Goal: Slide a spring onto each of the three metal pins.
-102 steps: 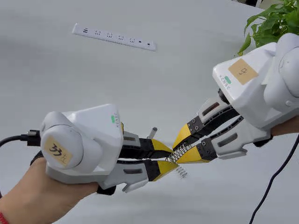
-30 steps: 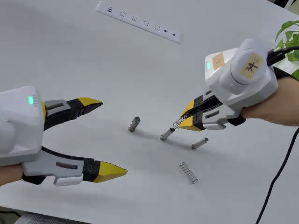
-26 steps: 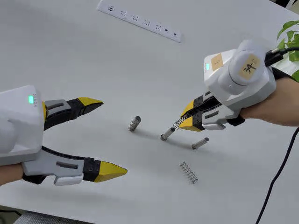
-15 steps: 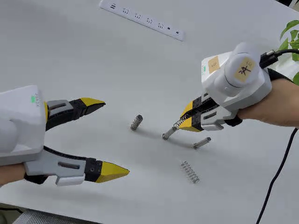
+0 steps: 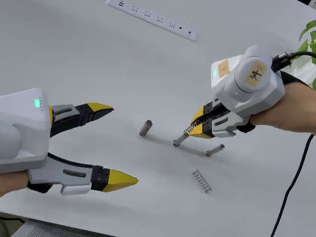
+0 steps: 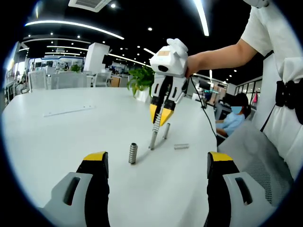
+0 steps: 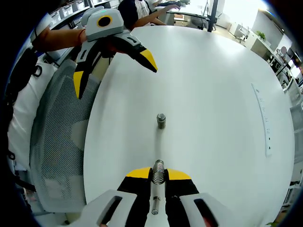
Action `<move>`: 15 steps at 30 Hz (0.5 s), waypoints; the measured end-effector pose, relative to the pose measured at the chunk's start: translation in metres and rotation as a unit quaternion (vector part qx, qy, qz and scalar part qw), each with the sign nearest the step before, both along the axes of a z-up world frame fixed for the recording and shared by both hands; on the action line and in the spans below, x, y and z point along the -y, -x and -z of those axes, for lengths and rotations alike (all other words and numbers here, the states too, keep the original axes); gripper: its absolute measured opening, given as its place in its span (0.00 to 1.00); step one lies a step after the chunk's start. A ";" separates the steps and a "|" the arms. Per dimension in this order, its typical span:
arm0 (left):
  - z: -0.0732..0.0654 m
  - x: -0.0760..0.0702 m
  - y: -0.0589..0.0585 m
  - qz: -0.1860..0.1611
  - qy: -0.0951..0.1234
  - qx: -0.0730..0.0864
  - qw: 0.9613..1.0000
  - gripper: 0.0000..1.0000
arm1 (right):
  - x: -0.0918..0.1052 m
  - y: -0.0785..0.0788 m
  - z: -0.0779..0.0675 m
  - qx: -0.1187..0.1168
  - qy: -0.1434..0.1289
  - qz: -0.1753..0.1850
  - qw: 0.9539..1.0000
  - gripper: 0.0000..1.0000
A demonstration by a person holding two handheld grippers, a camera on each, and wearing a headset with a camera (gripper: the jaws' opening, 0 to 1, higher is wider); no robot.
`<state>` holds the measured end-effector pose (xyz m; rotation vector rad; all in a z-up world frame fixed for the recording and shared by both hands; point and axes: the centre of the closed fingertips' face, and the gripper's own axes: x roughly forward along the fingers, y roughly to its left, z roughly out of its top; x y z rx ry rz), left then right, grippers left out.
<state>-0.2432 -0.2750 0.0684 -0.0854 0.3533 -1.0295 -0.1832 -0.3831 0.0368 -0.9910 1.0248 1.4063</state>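
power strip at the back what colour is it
White power strip, clearest in the head view.

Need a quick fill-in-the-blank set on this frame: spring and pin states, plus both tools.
1. The right tool grips a spring at the top of a tilted ____.
2. The left tool has its jaws ____.
3. The upright pin between the tools already carries a ____.
4. A bare pin and a loose spring lie on the ____.
Missing words: pin; open; spring; table.
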 end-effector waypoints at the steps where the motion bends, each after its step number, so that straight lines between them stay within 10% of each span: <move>1: 0.000 0.000 0.000 0.000 0.000 -0.001 1.000 0.85 | 0.000 0.000 0.001 -0.001 0.001 0.000 1.000 0.07; 15: 0.002 0.002 0.003 0.004 0.003 -0.005 1.000 0.84 | -0.001 0.001 0.007 -0.004 0.002 -0.002 1.000 0.07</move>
